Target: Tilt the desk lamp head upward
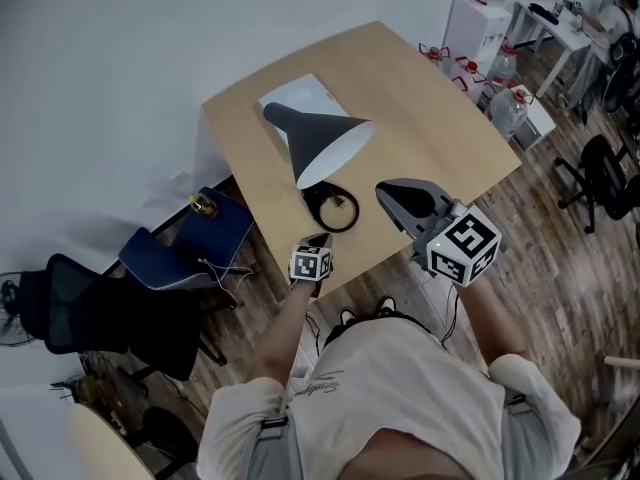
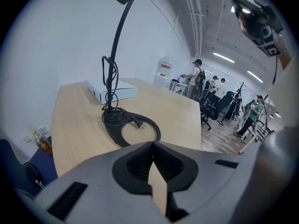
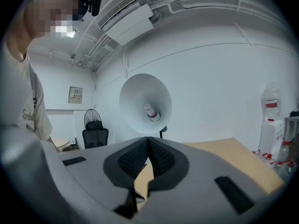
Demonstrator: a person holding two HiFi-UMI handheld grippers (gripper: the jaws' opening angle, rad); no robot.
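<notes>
The desk lamp stands near the front of the wooden table (image 1: 420, 98). Its dark cone head (image 1: 325, 140) shows its white inside facing front-right, and its black ring base (image 1: 333, 208) carries a coiled cord. My left gripper (image 1: 320, 240) is shut and empty, just in front of the base; in its own view the ring (image 2: 132, 129) and thin stem (image 2: 117, 41) rise ahead. My right gripper (image 1: 388, 192) hovers shut and empty to the right of the base. In the right gripper view the lamp head (image 3: 145, 101) and its bulb (image 3: 150, 112) face me, apart from the jaws.
A flat white box (image 1: 298, 96) lies behind the lamp. Left of the table are a blue chair (image 1: 205, 230) and a black office chair (image 1: 85, 308). A water dispenser (image 1: 478, 16) and bottles (image 1: 505, 108) stand at the right. The table's front edge is close under my grippers.
</notes>
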